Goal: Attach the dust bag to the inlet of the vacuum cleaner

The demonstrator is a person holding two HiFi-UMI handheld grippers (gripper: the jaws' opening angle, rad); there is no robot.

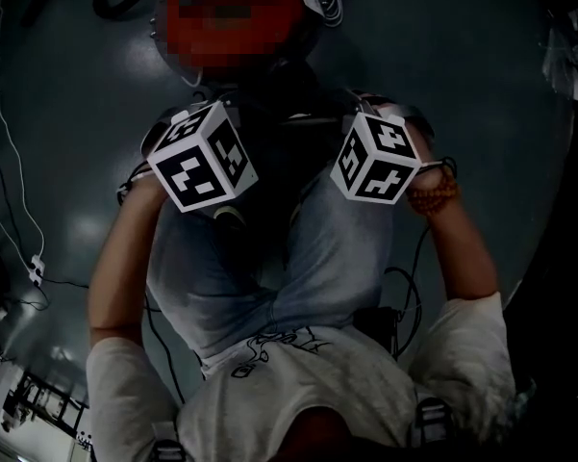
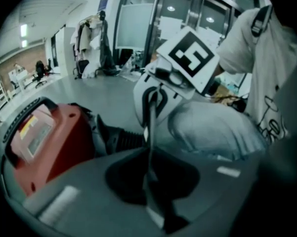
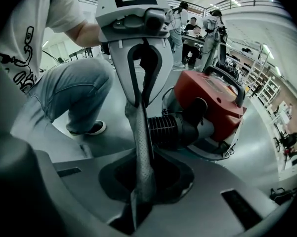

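Note:
The dust bag (image 3: 141, 137) is a thin grey fabric sheet, seen edge-on and stretched between my two grippers. My right gripper (image 3: 141, 181) is shut on its near edge, and my left gripper (image 3: 141, 83) pinches the far edge opposite. In the left gripper view the same bag (image 2: 149, 132) runs from my left gripper (image 2: 150, 181) up to the right gripper (image 2: 155, 100). The red vacuum cleaner (image 3: 207, 102) with its black ribbed hose (image 3: 170, 127) stands on the floor beyond the bag. In the head view both grippers hang above the knees, with the vacuum (image 1: 290, 17) ahead. The inlet is not visible.
The person crouches, with jeans-clad knees (image 1: 298, 248) and a shoe (image 3: 89, 128) close under the grippers. A white cable (image 1: 10, 162) trails over the grey floor at the left. People (image 3: 188, 28) and desks stand far behind, and shelving runs along the right wall.

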